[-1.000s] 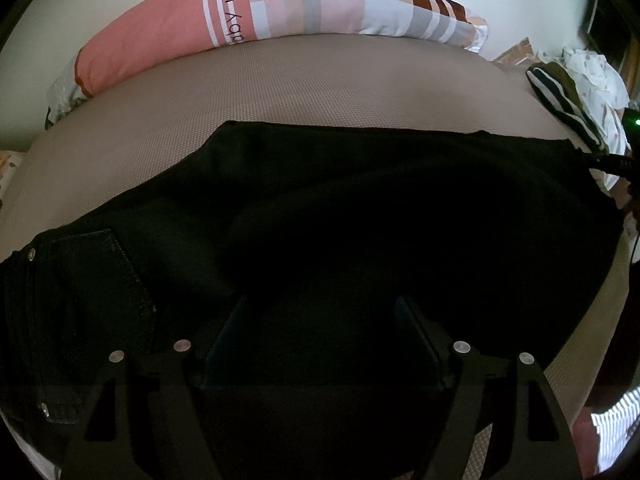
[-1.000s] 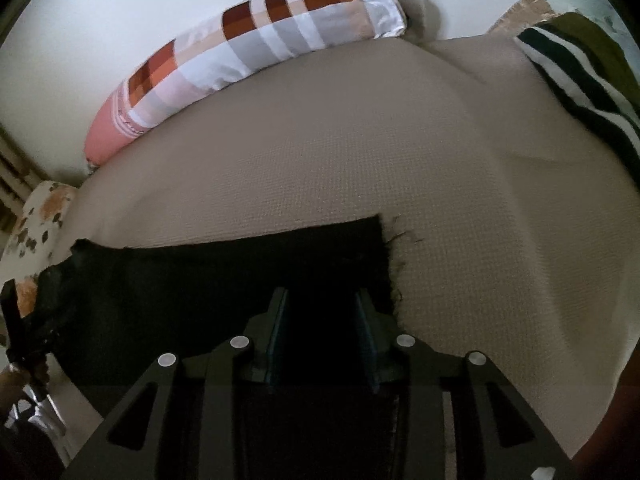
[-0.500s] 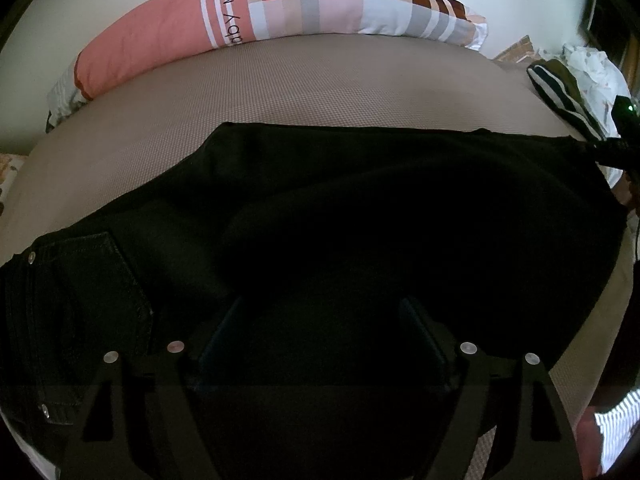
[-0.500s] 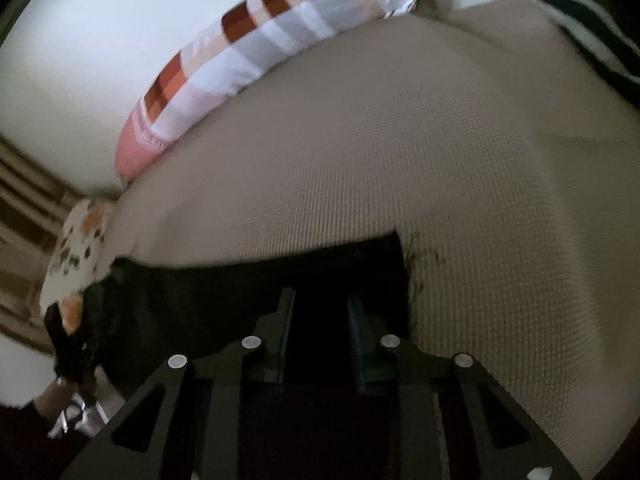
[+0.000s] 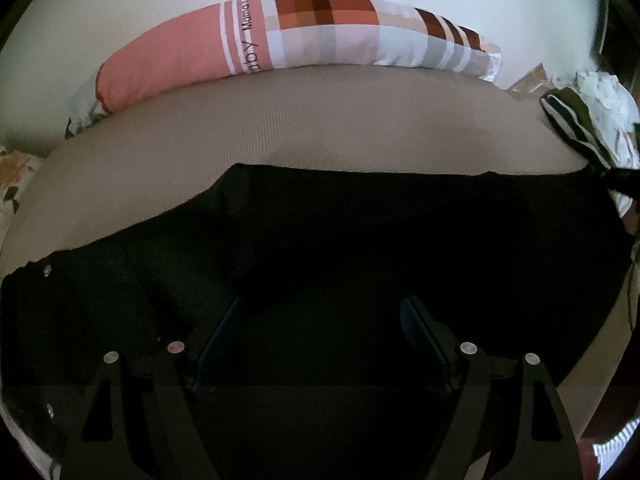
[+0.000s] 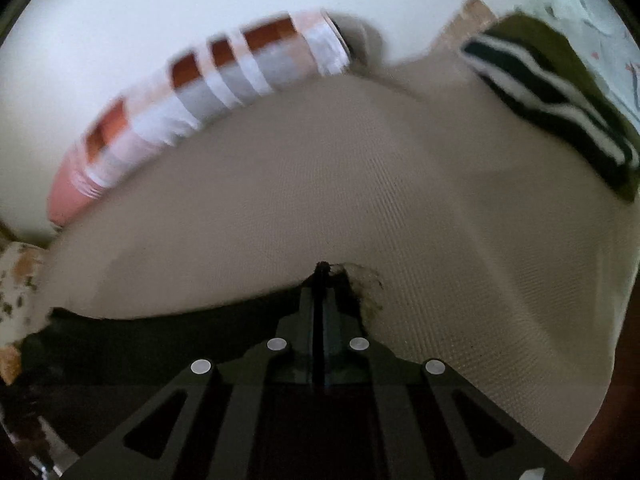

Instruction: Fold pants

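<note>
We held both grippers tipped steeply down toward the bed (image 5: 280, 120), each looking forward and down along its own fingers.

The left gripper (image 5: 320, 312) hung over the black pants (image 5: 400, 232) with its two fingers spread wide, one to each side of the view. Dark cloth filled the gap between them, but the picture was too dark there for us to tell whether the pads touched it; nothing was pinched.

The right gripper (image 6: 320, 276) had just been closing, and its fingers now stood pressed together, with only a thin dark line between them. They were pinching the pants (image 6: 160, 340) at the frayed hem corner of a leg, where loose threads showed just to the right of the tips. The right wrist view was blurred.

The pants lay flat on the tan bed cover, their long axis running from side to side across both views. In the left wrist view the waist end, with a back pocket (image 5: 100, 300) and metal rivets, lay at the left, and the legs stretched away to the right edge. The far edge of the pants ran roughly parallel to the long checked bolster pillow (image 5: 300, 36) against the wall. A striped garment (image 6: 552, 92) lay well apart from the pants at the bed's far right corner.
</note>
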The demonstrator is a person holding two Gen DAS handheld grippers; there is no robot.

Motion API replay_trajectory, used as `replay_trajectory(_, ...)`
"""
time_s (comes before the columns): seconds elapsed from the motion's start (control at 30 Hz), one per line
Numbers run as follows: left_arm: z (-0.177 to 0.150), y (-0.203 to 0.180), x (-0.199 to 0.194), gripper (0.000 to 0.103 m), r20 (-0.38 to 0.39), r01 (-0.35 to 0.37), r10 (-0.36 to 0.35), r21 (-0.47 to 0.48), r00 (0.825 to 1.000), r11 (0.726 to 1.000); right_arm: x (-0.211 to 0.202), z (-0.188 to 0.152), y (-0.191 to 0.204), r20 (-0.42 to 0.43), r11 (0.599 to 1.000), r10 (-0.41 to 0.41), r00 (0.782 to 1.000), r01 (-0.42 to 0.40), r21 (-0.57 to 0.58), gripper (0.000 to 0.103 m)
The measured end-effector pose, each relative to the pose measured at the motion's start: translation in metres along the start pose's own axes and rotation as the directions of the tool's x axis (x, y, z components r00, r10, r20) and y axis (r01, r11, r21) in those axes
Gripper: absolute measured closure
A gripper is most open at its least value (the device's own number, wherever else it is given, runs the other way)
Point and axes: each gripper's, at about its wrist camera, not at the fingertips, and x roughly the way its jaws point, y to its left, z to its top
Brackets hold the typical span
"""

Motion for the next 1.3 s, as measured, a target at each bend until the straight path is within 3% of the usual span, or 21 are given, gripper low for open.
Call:
replay_trajectory(0.13,-0.001,0.003,0.017,0.022,-0.035,-0.028,0.028,0.011,0.999,1.000,0.011,-0.001,-0.004,0.008,0.999,-0.008,1.000,0.008,0.032,0.101)
replay_trajectory(0.2,0.000,0.007,0.019,0.022,-0.019,-0.014,0.014,-0.010,1.000,1.000,0.008,-0.001,-0.004,-0.002,0.999,-0.019,1.000,0.019,0.038,0.095)
replay_trajectory(0.27,0.006,0.007,0.022,0.022,-0.028,-0.015,0.015,-0.013,0.999,1.000,-0.008,-0.004,-0.009,0.001,0.998,-0.013,1.000,0.013,0.060,0.080)
replay_trajectory(0.37,0.008,0.009,0.020,0.022,-0.034,-0.011,0.010,-0.029,0.999,1.000,-0.049,-0.015,-0.018,0.060,0.992,0.006,0.998,-0.014,0.125,0.079)
replay_trajectory(0.5,0.003,0.008,0.005,0.022,-0.004,0.011,-0.011,-0.028,1.000,1.000,-0.095,-0.055,-0.019,0.075,0.981,0.041,0.996,-0.055,0.185,0.079)
replay_trajectory(0.6,-0.003,0.005,-0.013,0.022,0.027,0.029,-0.028,-0.007,0.999,1.000,-0.108,-0.093,-0.011,0.065,0.960,0.109,0.992,-0.122,0.253,0.078)
replay_trajectory(0.7,-0.010,-0.001,-0.027,0.022,0.050,0.044,-0.045,0.026,0.998,0.999,-0.098,-0.140,0.014,0.032,0.894,0.273,0.961,-0.266,0.360,0.076)
replay_trajectory(0.8,-0.018,-0.008,-0.035,0.022,0.058,0.057,-0.061,0.054,0.996,0.997,-0.079,-0.176,0.045,0.007,0.838,0.382,0.924,-0.349,0.419,0.073)
replay_trajectory(0.9,-0.025,-0.011,-0.037,0.022,0.056,0.074,-0.078,0.057,0.995,0.996,-0.060,-0.194,0.077,-0.039,0.835,0.430,0.902,-0.380,0.398,0.071)
replay_trajectory(1.0,-0.029,-0.013,-0.038,0.022,0.047,0.088,-0.091,0.064,0.995,0.994,-0.043,-0.199,0.101,-0.045,0.805,0.486,0.873,-0.428,0.411,0.071)
replay_trajectory(1.1,-0.033,-0.015,-0.034,0.022,0.029,0.084,-0.086,0.075,0.996,0.994,-0.043,-0.193,0.111,0.014,0.797,0.492,0.871,-0.456,0.396,0.071)
replay_trajectory(1.17,-0.036,-0.013,-0.031,0.022,0.014,0.087,-0.088,0.065,0.996,0.994,-0.051,-0.188,0.107,0.098,0.765,0.499,0.861,-0.491,0.418,0.071)
replay_trajectory(1.3,-0.039,-0.008,-0.027,0.022,-0.007,0.100,-0.100,0.035,0.995,0.994,-0.065,-0.176,0.079,0.243,0.755,0.400,0.884,-0.468,0.459,0.071)
